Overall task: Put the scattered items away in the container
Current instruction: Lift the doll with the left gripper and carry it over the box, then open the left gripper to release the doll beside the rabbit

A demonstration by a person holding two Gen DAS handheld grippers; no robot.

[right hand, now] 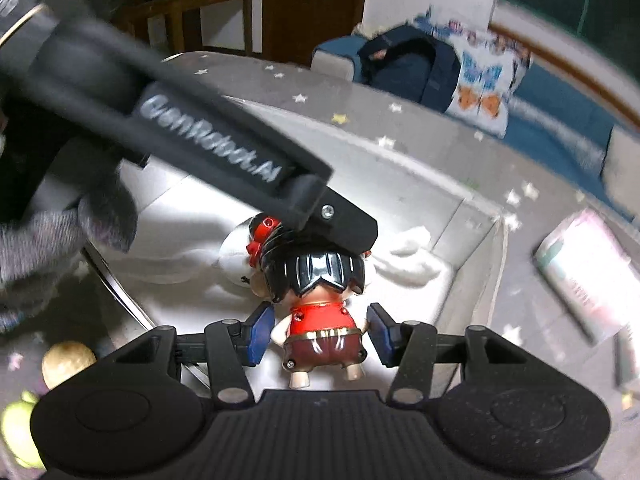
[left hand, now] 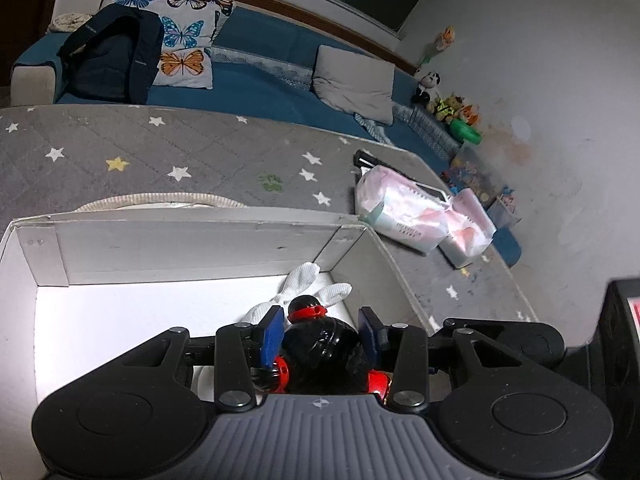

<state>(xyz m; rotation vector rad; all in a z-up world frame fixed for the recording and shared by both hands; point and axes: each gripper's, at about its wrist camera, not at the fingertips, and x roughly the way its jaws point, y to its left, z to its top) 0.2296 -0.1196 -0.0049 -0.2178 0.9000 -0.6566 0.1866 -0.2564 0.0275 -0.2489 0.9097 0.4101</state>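
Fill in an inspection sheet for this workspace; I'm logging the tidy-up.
Surface: grey star-patterned quilted mat.
Job's things: white cardboard box holding a white plush rabbit; black-haired doll in red top over the box.
Clutter: pink-and-white tissue packs; a tan round toy outside the box.
Grippers: left claw astride the doll's head; right claw at its body, pads apart from it.
Cables: nothing seen.
Surroundings: blue sofa, butterfly-print pillow, dark backpack.
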